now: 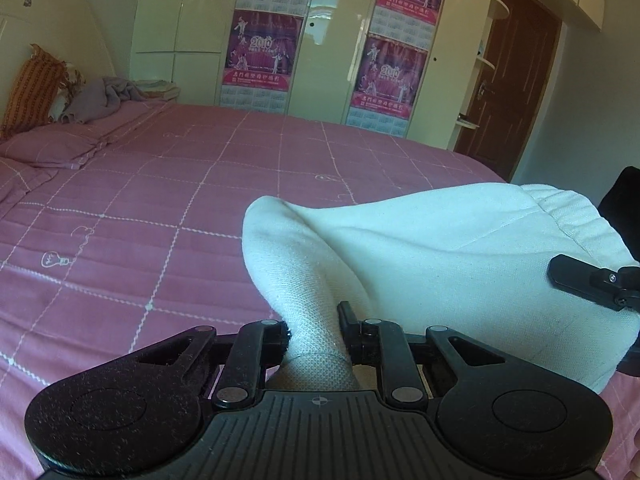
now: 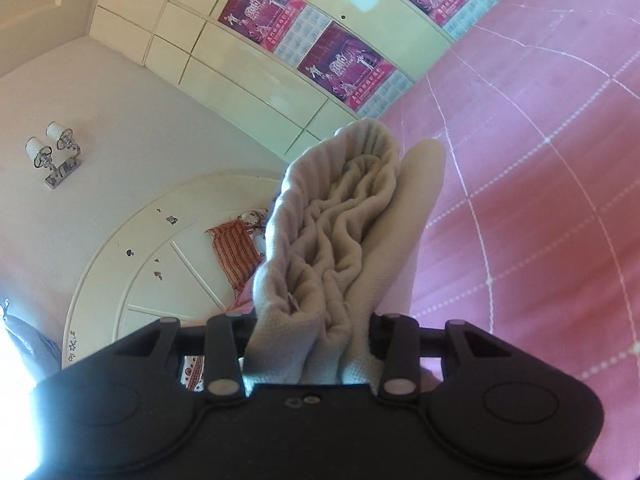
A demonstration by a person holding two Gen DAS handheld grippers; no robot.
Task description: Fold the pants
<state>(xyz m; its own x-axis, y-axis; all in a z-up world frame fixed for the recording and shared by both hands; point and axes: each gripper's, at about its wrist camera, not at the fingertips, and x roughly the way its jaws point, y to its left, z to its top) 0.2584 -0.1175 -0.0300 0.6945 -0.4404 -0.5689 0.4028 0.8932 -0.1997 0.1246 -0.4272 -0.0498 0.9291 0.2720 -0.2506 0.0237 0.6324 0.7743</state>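
Observation:
The white pants [image 1: 420,248] are held up above the pink checked bed [image 1: 160,208]. My left gripper [image 1: 316,332] is shut on a bunched part of the pants; the cloth stretches right toward the elastic waistband [image 1: 560,204]. My right gripper shows at the right edge of the left wrist view [image 1: 592,284], pinching the waistband end. In the right wrist view my right gripper [image 2: 316,340] is shut on the gathered waistband of the pants [image 2: 340,224], which rises in folds before the tilted camera. The fingertips are hidden by cloth.
The bed [image 2: 540,200] fills the foreground. Pillows [image 1: 36,84] and a grey cloth heap [image 1: 104,96] lie at its head, far left. A cream wardrobe with purple posters [image 1: 256,48] stands behind the bed. A brown door [image 1: 508,80] is at the far right.

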